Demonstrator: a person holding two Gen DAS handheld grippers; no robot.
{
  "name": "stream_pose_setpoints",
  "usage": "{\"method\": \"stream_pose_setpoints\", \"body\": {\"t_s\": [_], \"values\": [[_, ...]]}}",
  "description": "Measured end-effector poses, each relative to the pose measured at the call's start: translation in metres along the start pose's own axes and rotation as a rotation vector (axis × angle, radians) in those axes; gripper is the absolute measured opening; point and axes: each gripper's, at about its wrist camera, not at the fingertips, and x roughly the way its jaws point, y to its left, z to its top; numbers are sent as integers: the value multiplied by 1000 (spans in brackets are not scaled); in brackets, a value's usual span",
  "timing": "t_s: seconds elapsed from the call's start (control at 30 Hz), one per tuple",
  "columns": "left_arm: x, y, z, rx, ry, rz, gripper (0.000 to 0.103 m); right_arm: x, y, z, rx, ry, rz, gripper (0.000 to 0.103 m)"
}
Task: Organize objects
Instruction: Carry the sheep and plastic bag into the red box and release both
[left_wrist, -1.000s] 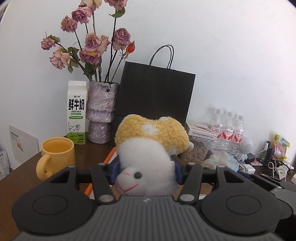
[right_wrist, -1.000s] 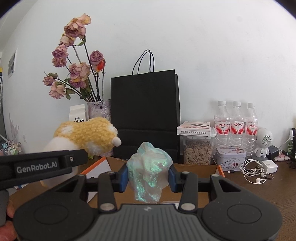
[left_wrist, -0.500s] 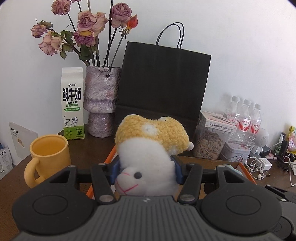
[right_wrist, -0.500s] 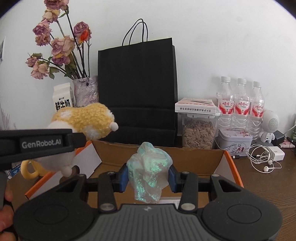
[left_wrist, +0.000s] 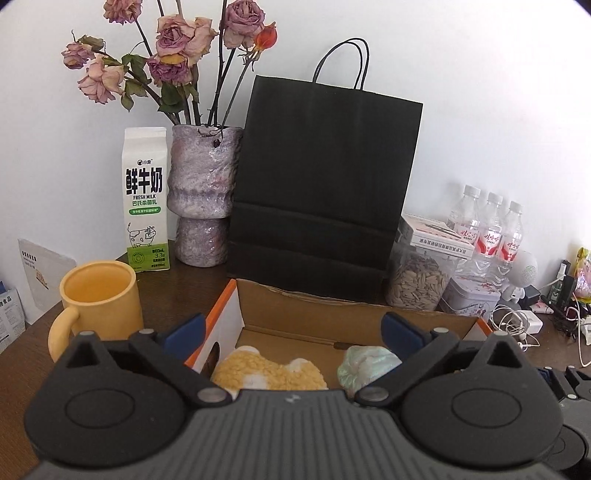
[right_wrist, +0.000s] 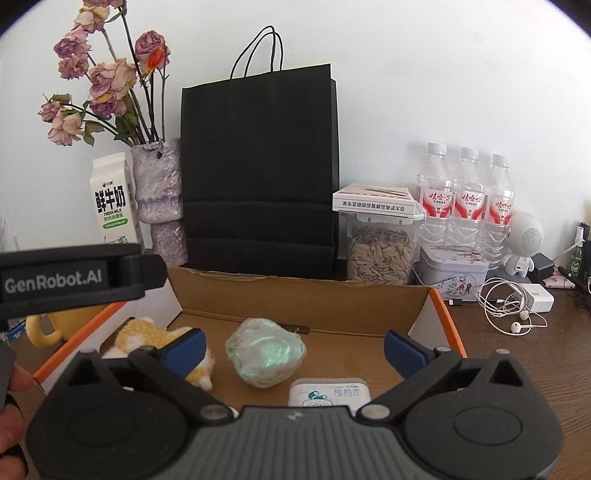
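Cardboard box with orange edges sits open on the wooden tabletop, holding a yellow-and-white plush toy at its left and a crumpled iridescent wrapper near the middle. Both the left tongs and the right tongs hover over it, jaws opening wide with nothing pressed between the blue pads. A black paper bag stands just behind; a yellow mug sits to the left.

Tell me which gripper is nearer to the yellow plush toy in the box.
Left. The left gripper, fingers opening, hangs directly over the yellow plush toy. The right gripper is off to its side, above the green crumpled wad.
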Motion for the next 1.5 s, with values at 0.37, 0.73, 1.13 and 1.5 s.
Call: {"method": "stream_pose_setpoints", "body": {"t_s": [0.37,0.73,1.13,1.5], "values": [[-33,2,4,6,-50,-43,103,-34,1,5,-11,-68,4,103],[-86,11,-1,54,-113,-100,103,-92,-5,-5,-62,-159,-10,103],[-127,27,-23,46,-84,-99,103,-153,-14,-30,-85,-188,-9,103],[-153,47,-54,62,-9,-58,103,-194,-32,-71,-83,-126,-40,103]]}}
